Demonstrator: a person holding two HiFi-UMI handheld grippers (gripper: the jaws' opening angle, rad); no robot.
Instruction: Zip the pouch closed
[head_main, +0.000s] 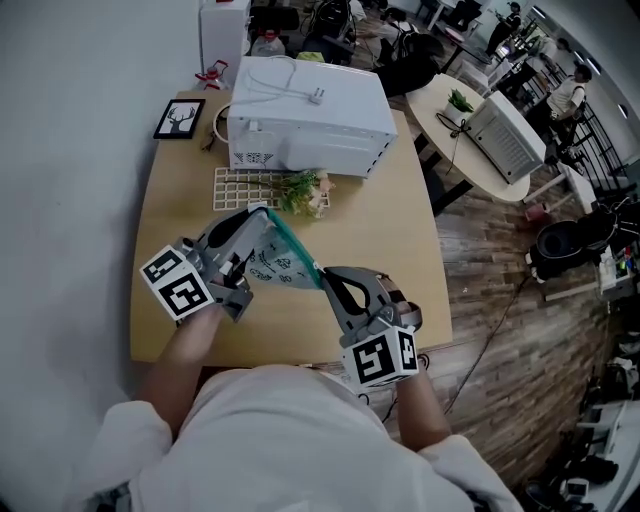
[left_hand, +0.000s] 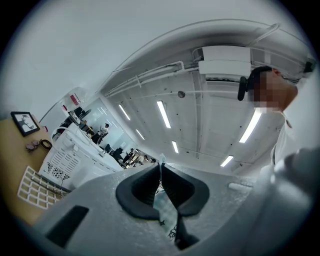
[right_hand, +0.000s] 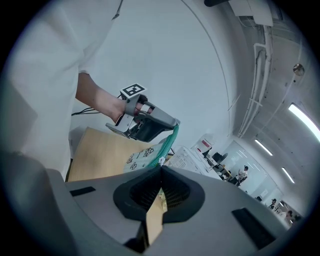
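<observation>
A white printed pouch (head_main: 275, 260) with a teal zipper edge (head_main: 295, 245) hangs in the air above the wooden table (head_main: 400, 240), stretched between both grippers. My left gripper (head_main: 258, 213) is shut on the pouch's far end; in the left gripper view the pouch fabric (left_hand: 165, 205) is pinched between the closed jaws of that gripper (left_hand: 160, 167). My right gripper (head_main: 324, 273) is shut at the zipper's near end. In the right gripper view the small zipper pull (right_hand: 161, 161) sits at the tips of the right gripper (right_hand: 161, 169), with the pouch (right_hand: 145, 152) leading up to the left gripper (right_hand: 145, 125).
A white microwave-like appliance (head_main: 305, 115) stands at the table's back. In front of it lie a white wire rack (head_main: 240, 187) and a small bunch of flowers (head_main: 307, 192). A framed picture (head_main: 180, 118) rests at the back left. A round table (head_main: 455, 120) stands beyond the right edge.
</observation>
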